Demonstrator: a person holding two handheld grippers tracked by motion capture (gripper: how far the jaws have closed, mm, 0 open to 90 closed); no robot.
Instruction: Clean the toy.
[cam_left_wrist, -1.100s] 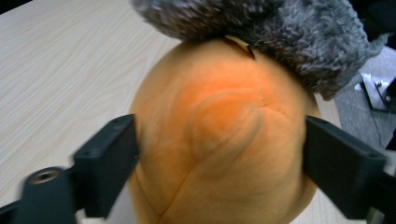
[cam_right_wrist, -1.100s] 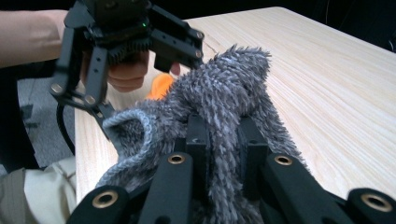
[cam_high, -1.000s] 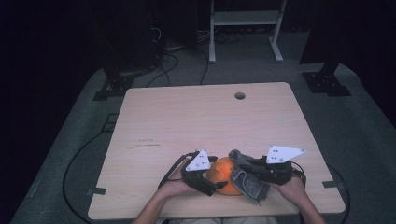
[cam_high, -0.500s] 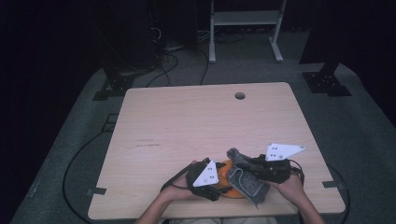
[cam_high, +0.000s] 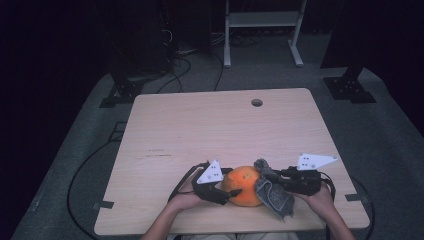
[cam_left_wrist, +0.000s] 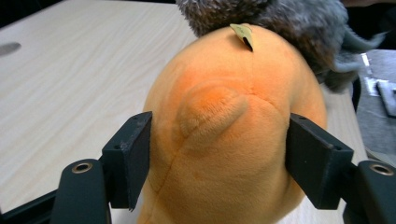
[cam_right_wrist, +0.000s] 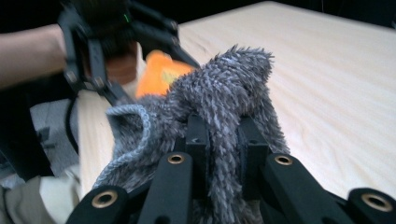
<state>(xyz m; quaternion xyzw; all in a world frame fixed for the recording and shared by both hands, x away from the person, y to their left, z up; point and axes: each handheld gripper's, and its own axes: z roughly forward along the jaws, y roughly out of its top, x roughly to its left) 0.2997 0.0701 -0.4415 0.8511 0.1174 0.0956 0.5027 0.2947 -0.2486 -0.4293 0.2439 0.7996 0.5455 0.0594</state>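
Observation:
A plush orange with a small leaf on top sits near the table's front edge. My left gripper comes at it from the left. In the left gripper view its jaws, which have just been closing, press their pads into both sides of the orange. My right gripper is shut on a fuzzy grey cloth that drapes against the orange's right side. The right gripper view shows the cloth bunched between that gripper's own jaws, with the orange behind it.
The light wooden table has a round cable hole near its far edge. Beyond it lie dark grey floor, trailing cables, black stand feet and a white frame's legs.
The left gripper's jaws have closed in onto the sides of the orange. The right gripper has shifted a little to the right with the cloth, uncovering more of the orange.

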